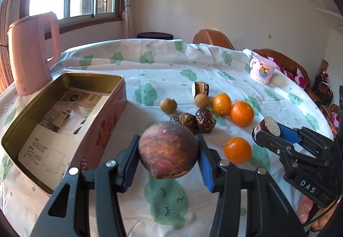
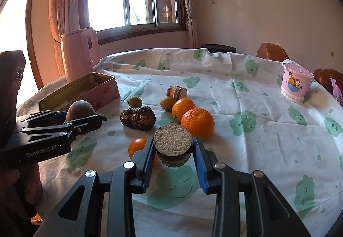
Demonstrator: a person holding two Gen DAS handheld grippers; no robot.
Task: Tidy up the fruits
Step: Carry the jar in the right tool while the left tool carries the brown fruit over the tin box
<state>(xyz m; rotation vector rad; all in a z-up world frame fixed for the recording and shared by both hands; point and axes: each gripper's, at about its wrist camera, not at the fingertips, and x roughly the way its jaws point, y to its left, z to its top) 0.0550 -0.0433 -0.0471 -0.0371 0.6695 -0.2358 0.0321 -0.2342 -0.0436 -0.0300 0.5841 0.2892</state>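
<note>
My left gripper is shut on a large round reddish-brown fruit and holds it above the cloth, just right of the open pink tin box. My right gripper is shut on a short cut sugarcane piece with a pale cut face; it also shows in the left wrist view. On the cloth lie three oranges, two dark wrinkled fruits, two small brown round fruits and another cut cane piece.
A pink kettle stands behind the tin box, which holds a printed paper. A pink cartoon cup stands at the far right of the round table. Brown chairs stand beyond it.
</note>
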